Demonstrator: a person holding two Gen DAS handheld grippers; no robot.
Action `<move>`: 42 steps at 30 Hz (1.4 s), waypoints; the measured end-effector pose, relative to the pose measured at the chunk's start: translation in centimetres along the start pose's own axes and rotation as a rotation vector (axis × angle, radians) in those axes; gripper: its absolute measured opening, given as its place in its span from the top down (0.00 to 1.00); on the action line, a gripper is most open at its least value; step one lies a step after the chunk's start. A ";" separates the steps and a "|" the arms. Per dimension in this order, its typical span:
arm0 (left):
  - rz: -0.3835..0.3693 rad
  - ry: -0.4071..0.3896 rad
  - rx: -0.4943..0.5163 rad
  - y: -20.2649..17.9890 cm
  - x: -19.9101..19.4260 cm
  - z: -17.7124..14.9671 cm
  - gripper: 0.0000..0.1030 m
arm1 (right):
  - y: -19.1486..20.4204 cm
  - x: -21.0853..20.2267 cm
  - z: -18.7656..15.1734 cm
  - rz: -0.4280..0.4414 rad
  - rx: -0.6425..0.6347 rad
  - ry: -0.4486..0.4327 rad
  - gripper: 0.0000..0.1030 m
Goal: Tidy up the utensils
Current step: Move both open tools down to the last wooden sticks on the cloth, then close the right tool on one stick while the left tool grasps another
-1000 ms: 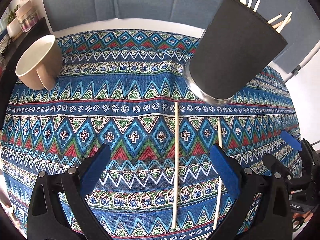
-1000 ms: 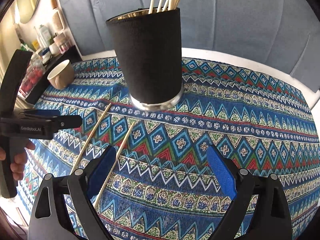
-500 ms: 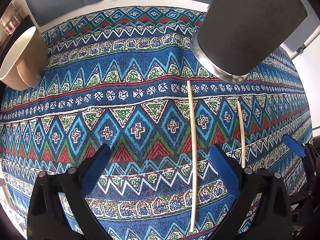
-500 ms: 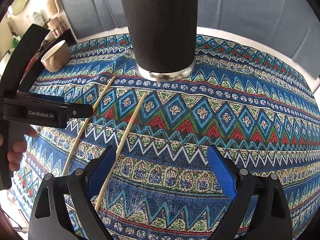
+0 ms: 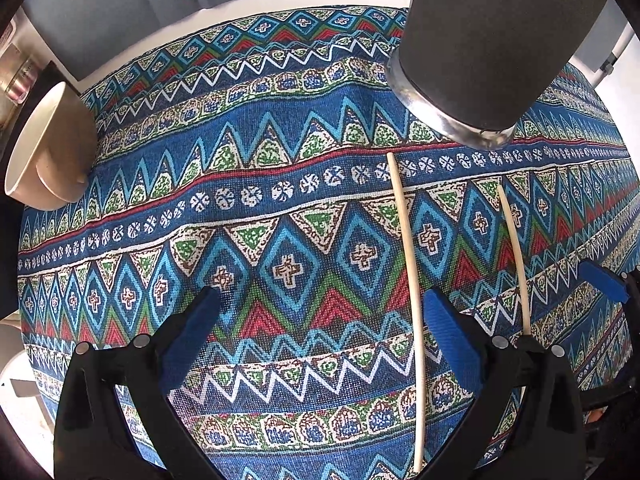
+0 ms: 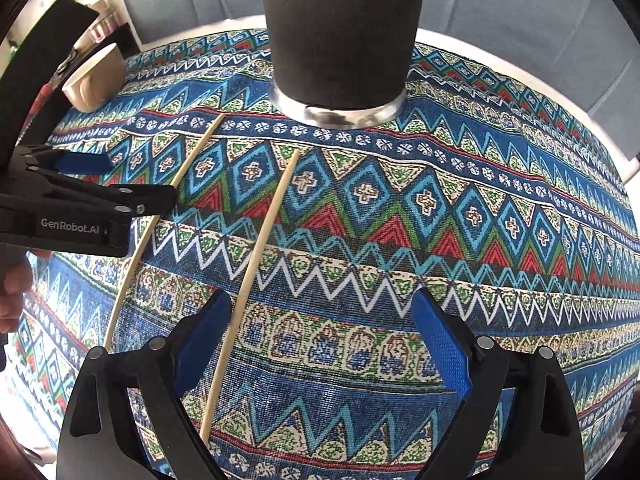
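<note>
Surface: round bench (image 5: 224,4) under a blue patterned woven cloth (image 5: 280,184).
Sticks: two thin pale wooden skewers (image 5: 408,240) (image 6: 256,256) lying loose before the black-sleeved steel cup (image 6: 340,32).
Handling: likely light, stiff, rolls easily; pinch mid-length.
Fingers: left gripper (image 5: 320,320) and right gripper (image 6: 324,320) spread, empty.
Other: one beige mug (image 5: 44,148).

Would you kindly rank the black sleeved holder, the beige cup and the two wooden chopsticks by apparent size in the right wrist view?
1. Black fabric-sleeved metal holder, nearest and cropped at the top.
2. and 3. The two loose wooden chopsticks; they look alike, so unranked.
4. Beige ceramic cup, far off, so truly unsure.
</note>
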State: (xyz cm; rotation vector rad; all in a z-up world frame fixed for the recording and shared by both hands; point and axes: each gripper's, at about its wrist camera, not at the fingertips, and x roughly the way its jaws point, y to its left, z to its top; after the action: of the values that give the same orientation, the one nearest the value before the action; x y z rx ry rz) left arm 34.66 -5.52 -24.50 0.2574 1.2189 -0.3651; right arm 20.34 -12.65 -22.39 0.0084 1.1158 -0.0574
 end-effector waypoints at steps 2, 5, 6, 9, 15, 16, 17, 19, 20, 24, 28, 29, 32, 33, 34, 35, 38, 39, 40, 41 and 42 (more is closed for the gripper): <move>0.003 -0.004 -0.011 0.7 0.0 -0.3 0.04 | -0.3 -0.2 0.1 0.001 0.006 0.003 0.31; 0.008 -0.015 -0.028 2.1 0.0 -1.8 0.04 | -1.2 -0.6 0.1 -0.002 0.009 0.006 0.52; 0.010 -0.019 -0.032 2.3 0.0 -2.1 0.04 | -1.5 -0.7 0.1 -0.003 0.010 0.007 0.55; 0.013 -0.029 -0.041 2.8 0.0 -3.0 0.06 | -2.4 -0.8 0.3 -0.007 0.006 0.015 0.72; 0.022 -0.046 -0.070 4.2 -1.4 -5.8 0.21 | -3.8 -1.0 0.3 -0.028 -0.039 0.037 0.81; 0.025 -0.049 -0.078 4.4 -1.5 -6.1 0.27 | -4.0 -1.0 0.3 -0.031 -0.042 0.041 0.82; 0.028 -0.051 -0.090 4.7 -1.8 -6.4 0.32 | -4.5 -1.2 0.2 -0.031 -0.040 0.046 0.84; 0.032 -0.048 -0.112 5.4 -2.4 -7.3 0.41 | -5.5 -1.5 -0.2 -0.031 -0.048 0.056 0.86; 0.035 -0.049 -0.117 5.3 -3.1 -8.0 0.45 | -5.9 -1.5 -0.3 -0.034 -0.056 0.058 0.88; 0.045 -0.040 -0.144 7.0 -4.1 -9.7 0.56 | -7.7 -1.5 -0.3 -0.025 -0.039 0.076 0.94; 0.053 -0.027 -0.178 8.7 -4.9 -11.4 0.73 | -9.6 -1.6 -0.4 -0.030 -0.011 0.082 0.96; 0.058 -0.023 -0.185 8.9 -5.0 -11.8 0.78 | -10.2 -1.6 -0.4 -0.029 -0.001 0.085 0.96; 0.066 -0.011 -0.204 9.9 -5.7 -12.9 0.88 | -12.3 -1.6 -0.6 -0.027 0.043 0.095 0.96; 0.068 -0.007 -0.209 10.2 -6.0 -13.4 0.88 | -13.1 -1.6 -0.6 -0.020 0.062 0.098 0.96; 0.070 -0.002 -0.214 10.4 -6.1 -13.7 0.89 | -13.9 -1.7 -0.7 -0.017 0.076 0.099 0.96; 0.068 0.004 -0.222 10.6 -6.3 -14.4 0.91 | -14.5 -1.7 -0.8 -0.009 0.084 0.099 0.96; 0.034 0.021 -0.279 11.3 -6.6 -16.2 0.94 | -16.4 -1.8 -1.0 0.016 0.110 0.102 0.96; 0.015 0.026 -0.304 11.8 -6.7 -17.0 0.94 | -16.9 -1.9 -1.0 0.023 0.121 0.103 0.96; -0.005 0.031 -0.329 12.3 -7.0 -18.0 0.95 | -17.4 -1.9 -1.2 0.035 0.131 0.101 0.96; -0.023 0.038 -0.355 12.8 -7.1 -18.4 0.95 | -18.0 -1.9 -1.3 0.049 0.144 0.103 0.96; -0.044 0.051 -0.383 13.4 -7.3 -18.9 0.95 | -18.2 -2.0 -1.4 0.059 0.155 0.106 0.96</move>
State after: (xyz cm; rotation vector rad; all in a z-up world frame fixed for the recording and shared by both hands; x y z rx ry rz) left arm 21.67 14.93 -23.83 -0.0910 1.3190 -0.1583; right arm 17.30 -30.69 -20.83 0.1844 1.2141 -0.0915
